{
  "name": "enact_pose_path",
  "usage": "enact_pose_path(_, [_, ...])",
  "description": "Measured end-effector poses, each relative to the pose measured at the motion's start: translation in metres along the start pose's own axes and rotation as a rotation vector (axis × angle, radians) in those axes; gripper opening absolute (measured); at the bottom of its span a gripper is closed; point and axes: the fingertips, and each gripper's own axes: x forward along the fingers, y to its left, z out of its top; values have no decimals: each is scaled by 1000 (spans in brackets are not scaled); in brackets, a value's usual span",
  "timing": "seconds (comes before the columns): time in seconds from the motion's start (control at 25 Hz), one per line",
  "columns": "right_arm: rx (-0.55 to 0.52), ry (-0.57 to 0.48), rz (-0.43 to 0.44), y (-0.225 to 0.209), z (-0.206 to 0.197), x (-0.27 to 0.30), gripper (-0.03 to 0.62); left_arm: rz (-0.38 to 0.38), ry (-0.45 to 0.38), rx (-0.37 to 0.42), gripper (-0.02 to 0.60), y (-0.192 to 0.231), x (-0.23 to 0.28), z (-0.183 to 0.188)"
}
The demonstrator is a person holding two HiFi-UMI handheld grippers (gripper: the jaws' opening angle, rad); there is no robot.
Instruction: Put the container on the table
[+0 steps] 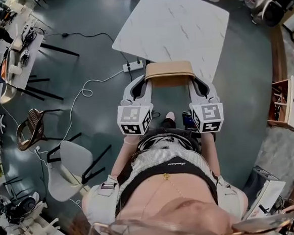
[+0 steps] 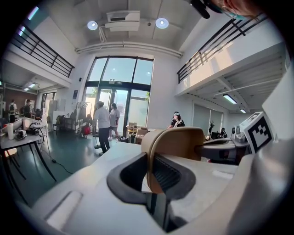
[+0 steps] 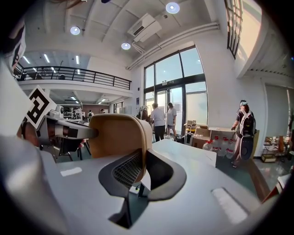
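Held the container (image 1: 169, 73) by both ends: with the left gripper (image 1: 145, 82) drawn narrow onto its left wall and the right gripper (image 1: 195, 80) drawn narrow onto its right wall. Pinched that thin wall between ribbed black pads (image 2: 167, 174) on each side, as seen in both gripper views.

Looked tan and smooth, oblong, with rounded corners and a thin upright wall, lighter along the top and darker along the side facing the person. Sat level between the two grippers.

Hung at the near edge of the white marbled table (image 1: 180, 20), overlapping that edge in the head view. Could not tell whether touching the tabletop or clear of it.

Around the table:
- Had a white power strip (image 1: 133, 66) on the dark floor just beside the table's near-left edge, with a white cable (image 1: 80, 102) looping away from it.
- Kept a grey chair (image 1: 70, 168) and a brown wicker chair (image 1: 30, 129) well apart from the table, off to its near left.
- Showed a wooden crate (image 1: 287, 103) well to the table's right.
- Showed people (image 2: 102, 124) standing beyond the table's far side, near the tall windows.

Left the tabletop bare ahead of the container.
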Motion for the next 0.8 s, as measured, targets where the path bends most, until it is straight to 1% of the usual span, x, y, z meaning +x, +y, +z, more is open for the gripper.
enact_pose_path(0.4, [13, 17, 10, -8, -3, 13, 55, 10, 23, -15, 35, 5, 15, -1])
enact_pose_path(0.64, [31, 22, -54, -19, 1, 31, 55, -50, 27, -3, 35, 16, 43, 5])
enact_pose_path(0.8, [43, 29, -101, -27, 9, 53, 55, -99, 28, 4, 35, 31, 70, 14])
